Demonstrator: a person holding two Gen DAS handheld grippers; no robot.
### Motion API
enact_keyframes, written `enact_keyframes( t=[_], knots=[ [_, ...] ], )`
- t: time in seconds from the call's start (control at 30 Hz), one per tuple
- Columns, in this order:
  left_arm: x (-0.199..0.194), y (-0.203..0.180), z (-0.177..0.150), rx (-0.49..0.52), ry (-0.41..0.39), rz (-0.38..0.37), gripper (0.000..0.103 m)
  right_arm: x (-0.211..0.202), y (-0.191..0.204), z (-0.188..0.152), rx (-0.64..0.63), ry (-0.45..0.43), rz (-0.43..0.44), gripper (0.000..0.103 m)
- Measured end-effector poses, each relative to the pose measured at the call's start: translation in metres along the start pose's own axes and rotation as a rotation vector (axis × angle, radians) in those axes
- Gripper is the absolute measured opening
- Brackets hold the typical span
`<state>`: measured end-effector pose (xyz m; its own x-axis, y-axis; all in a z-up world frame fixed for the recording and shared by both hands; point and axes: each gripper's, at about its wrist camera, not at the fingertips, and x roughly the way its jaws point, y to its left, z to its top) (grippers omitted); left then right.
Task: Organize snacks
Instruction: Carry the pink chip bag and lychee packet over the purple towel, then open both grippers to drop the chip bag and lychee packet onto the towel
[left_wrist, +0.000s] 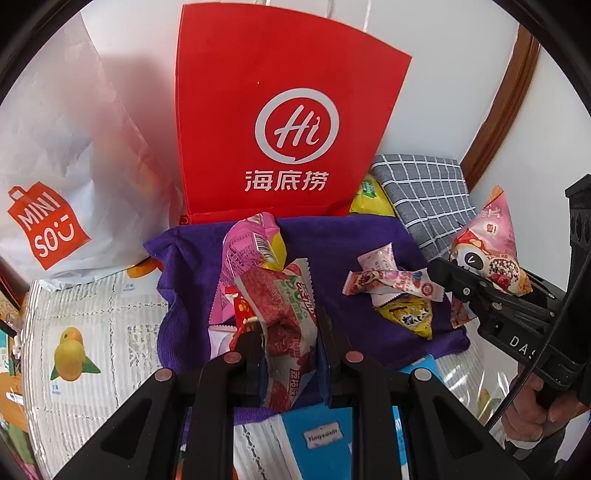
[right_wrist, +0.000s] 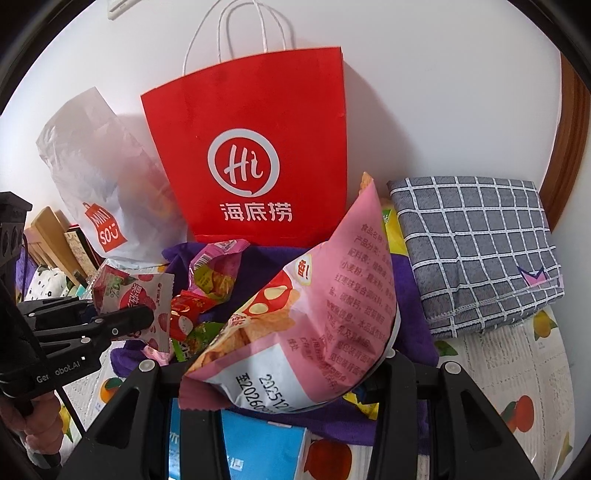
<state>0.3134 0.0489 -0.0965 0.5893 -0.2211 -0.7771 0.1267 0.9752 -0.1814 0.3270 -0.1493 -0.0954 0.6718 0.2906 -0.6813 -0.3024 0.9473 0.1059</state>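
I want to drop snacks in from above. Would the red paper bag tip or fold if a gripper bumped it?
The red paper bag stands upright with flat, creased sides, so it probably holds its shape. It looks tall and light, so a bump near the top could tip it, though the wall close behind may catch it.

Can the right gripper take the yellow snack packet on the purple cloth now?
Probably not yet. The right gripper is already shut on the pink triangular bag, so its jaws are full, although the yellow snack packet lies uncovered on the purple cloth just below.

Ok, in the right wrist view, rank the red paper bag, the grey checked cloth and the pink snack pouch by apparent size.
1. Red paper bag.
2. Unsure: pink snack pouch and grey checked cloth look alike; the pouch is held close to the camera, which inflates it.
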Motion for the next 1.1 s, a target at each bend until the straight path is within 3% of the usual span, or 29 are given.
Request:
enact_keyframes(
  t=[0.4,1.1],
  knots=[
    [0.040,-0.002,0.005,-0.004,0.060,0.030,0.020,0.040,-0.009,-0.008,-0.021,0.087,-0.048,0.041],
    [0.050,-0.008,0.006,0.021,0.061,0.031,0.020,0.064,-0.020,-0.022,-0.021,0.144,-0.060,0.041]
  ],
)
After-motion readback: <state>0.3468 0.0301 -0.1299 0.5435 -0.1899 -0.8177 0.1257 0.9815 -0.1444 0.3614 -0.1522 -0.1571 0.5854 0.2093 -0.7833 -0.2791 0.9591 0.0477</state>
